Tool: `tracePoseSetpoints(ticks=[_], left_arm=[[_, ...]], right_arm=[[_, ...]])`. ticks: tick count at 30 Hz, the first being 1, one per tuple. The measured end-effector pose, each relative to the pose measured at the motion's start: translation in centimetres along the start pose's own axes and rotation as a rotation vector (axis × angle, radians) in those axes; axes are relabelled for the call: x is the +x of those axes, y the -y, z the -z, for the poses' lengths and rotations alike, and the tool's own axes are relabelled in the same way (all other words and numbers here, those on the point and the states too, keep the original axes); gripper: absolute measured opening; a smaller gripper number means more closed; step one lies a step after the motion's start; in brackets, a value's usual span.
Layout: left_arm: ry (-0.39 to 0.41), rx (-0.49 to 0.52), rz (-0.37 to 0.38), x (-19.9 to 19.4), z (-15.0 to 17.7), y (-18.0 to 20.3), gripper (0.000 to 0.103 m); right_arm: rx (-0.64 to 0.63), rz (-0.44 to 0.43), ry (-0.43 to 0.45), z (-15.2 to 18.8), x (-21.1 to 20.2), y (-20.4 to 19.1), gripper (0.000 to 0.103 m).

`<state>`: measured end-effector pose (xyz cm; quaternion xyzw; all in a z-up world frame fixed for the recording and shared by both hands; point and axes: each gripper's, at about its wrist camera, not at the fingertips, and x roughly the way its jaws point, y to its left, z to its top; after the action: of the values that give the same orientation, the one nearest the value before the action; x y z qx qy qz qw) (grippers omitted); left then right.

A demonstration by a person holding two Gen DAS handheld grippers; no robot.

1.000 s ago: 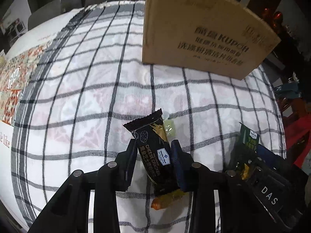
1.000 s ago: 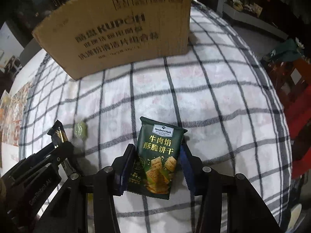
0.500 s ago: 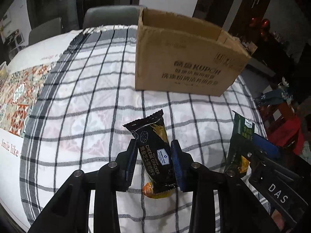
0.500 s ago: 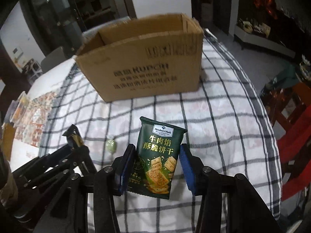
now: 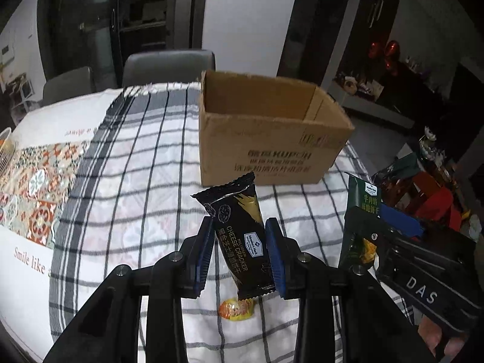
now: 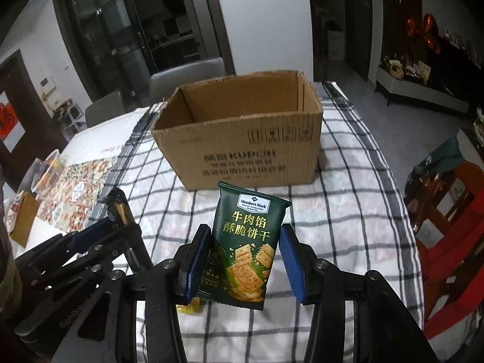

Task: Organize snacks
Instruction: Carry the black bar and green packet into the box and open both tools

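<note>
My left gripper (image 5: 240,239) is shut on a black cheese cracker packet (image 5: 239,236), held upright above the table. My right gripper (image 6: 245,245) is shut on a green beef cracker packet (image 6: 245,242), also lifted off the cloth. An open cardboard box (image 5: 266,139) stands ahead on the checked tablecloth (image 5: 127,205); the same cardboard box (image 6: 242,142) shows an empty-looking inside in the right wrist view. In the left wrist view the right gripper (image 5: 372,220) with its green packet (image 5: 363,199) is at the right. The left gripper (image 6: 112,220) appears at the left of the right wrist view.
A small yellow-orange wrapped candy (image 5: 237,308) lies on the cloth below the left gripper. Grey chairs (image 5: 169,66) stand behind the table. A patterned runner (image 5: 33,181) and a basket (image 6: 48,172) are at the left. Red chairs (image 6: 447,211) stand beyond the table's right edge.
Both grippers have risen with their packets, and the views have tilted up, so the box's open top and the room behind now show. The box looks farther away.
</note>
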<state>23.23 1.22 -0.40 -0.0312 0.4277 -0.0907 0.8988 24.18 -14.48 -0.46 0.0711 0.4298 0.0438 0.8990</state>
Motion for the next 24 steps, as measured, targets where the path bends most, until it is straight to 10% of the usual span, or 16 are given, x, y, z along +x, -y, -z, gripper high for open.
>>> tracePoseSetpoints(ticks=[24], left_arm=[[0.091,0.111,0.035,0.2,-10.3,1.3,0.034]], right_arm=[[-0.084,-0.035,0.137,-10.4,-0.1,1.0,0.048]])
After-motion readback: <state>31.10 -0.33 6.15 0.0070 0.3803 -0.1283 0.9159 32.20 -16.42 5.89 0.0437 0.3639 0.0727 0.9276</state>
